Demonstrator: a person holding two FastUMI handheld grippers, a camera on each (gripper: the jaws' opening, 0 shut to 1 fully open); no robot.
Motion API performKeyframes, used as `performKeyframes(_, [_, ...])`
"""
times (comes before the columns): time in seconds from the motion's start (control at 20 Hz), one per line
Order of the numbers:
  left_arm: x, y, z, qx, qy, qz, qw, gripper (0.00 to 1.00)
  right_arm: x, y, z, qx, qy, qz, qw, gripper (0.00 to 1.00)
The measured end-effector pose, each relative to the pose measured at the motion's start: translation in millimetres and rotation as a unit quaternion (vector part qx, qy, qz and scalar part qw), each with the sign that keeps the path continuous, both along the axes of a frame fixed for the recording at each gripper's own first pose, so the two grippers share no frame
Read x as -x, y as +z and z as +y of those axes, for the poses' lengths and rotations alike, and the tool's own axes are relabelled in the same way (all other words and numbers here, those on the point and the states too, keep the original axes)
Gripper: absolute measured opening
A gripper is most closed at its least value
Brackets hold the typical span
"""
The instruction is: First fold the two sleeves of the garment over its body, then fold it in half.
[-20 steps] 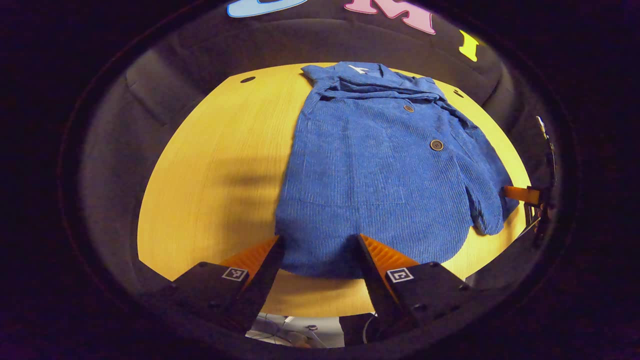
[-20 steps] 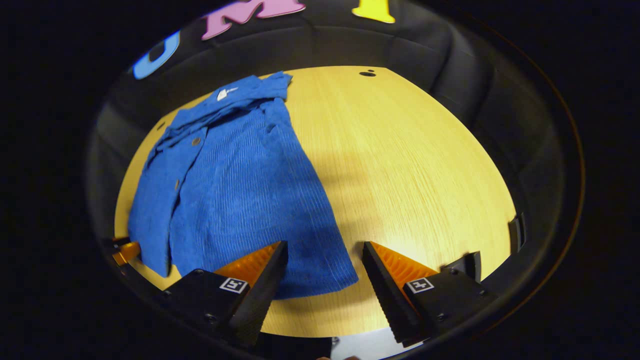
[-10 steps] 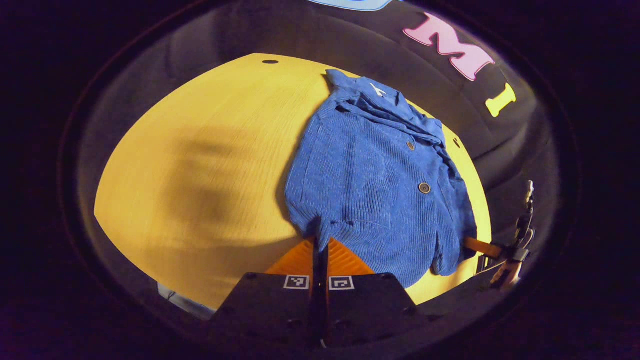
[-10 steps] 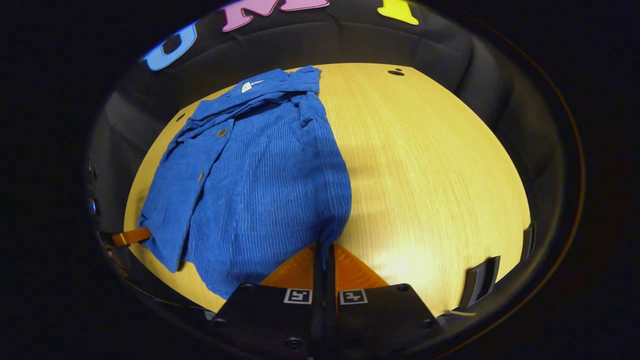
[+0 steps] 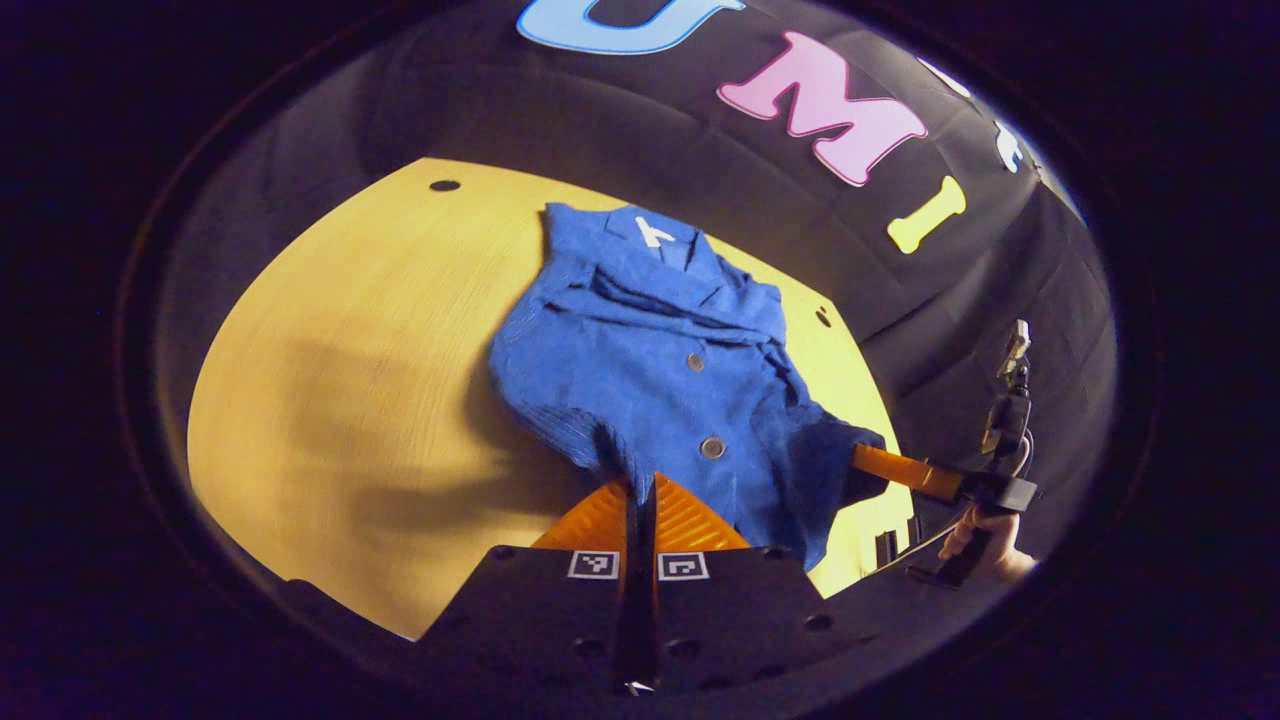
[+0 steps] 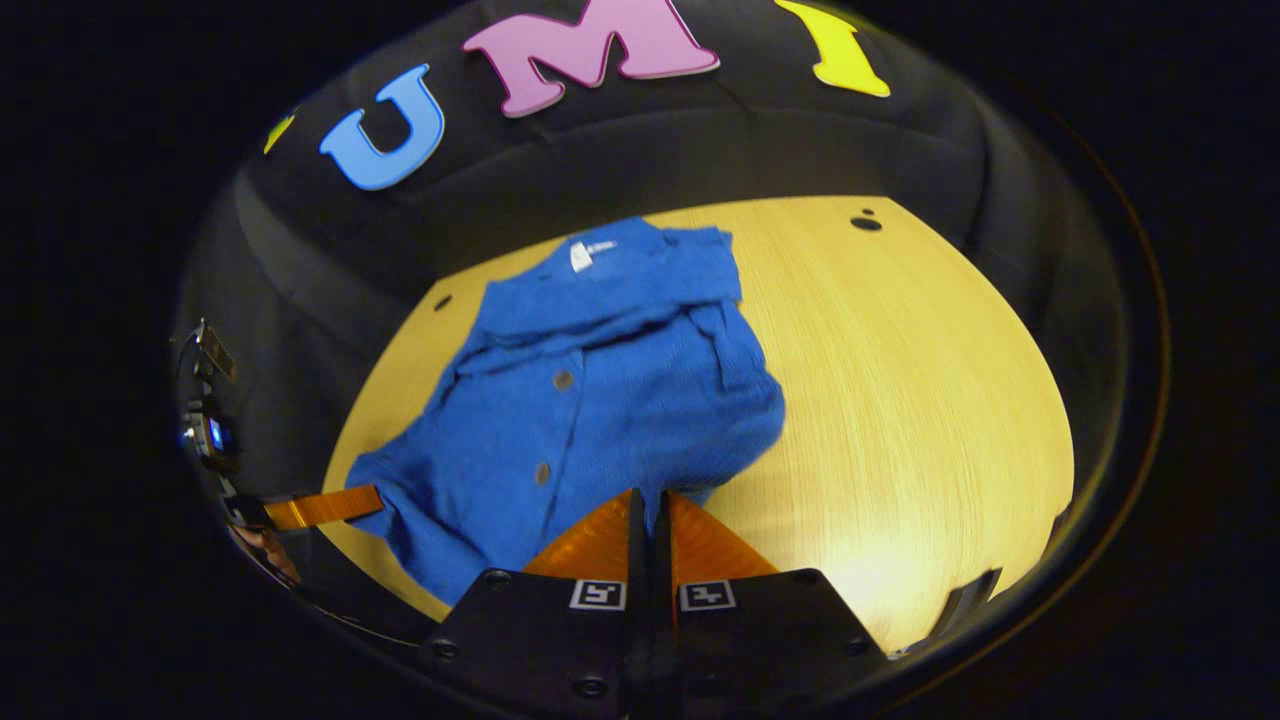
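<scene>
Both grippers are clenched on the hem of the one blue garment (image 5: 660,390): left gripper (image 5: 640,490) at one bottom corner, right gripper (image 6: 650,500) at the other. Soft, limp corduroy (it sags between the two holds), so corners are likely the best grip. Beyond, its collar end lies on the single wooden table (image 6: 900,360); three buttons show.

The jacket's (image 5: 660,370) hem corner vanishes between the left gripper's (image 5: 640,490) closed fingers. In the right gripper view the other corner is buried in the right gripper (image 6: 650,500). The sleeves can't be picked out among the folds.
</scene>
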State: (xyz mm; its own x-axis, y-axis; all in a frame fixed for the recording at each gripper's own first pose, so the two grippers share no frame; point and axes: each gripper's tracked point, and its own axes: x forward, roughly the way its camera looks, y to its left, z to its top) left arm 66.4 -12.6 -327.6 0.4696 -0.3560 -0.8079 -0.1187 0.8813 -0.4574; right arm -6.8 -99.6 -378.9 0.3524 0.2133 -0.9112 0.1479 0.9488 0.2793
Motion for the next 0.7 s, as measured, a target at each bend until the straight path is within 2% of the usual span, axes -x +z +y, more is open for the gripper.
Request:
performKeyframes(0.25, [-115.2,45.6,5.1,0.001,-0.013,-0.081,0.997,0.00,-113.1,7.6,-13.9,-0.019,-0.013,-0.066,0.998,0.04])
performKeyframes(0.45, [-210.5,45.8,34.0,-0.022,-0.009,-0.129,0.991,0.00,-203.7,-14.9,-22.9,-0.019,-0.019,-0.102,0.994,0.05])
performKeyframes(0.6, [-290.2,25.7,56.7,-0.070,-0.015,-0.188,0.980,0.00,-274.7,-46.0,-33.3,-0.004,-0.033,-0.135,0.990,0.04])
performKeyframes(0.7, [-347.1,14.0,70.1,-0.079,0.003,-0.240,0.968,0.00,-308.7,-77.9,-38.1,0.004,-0.037,-0.133,0.990,0.04])
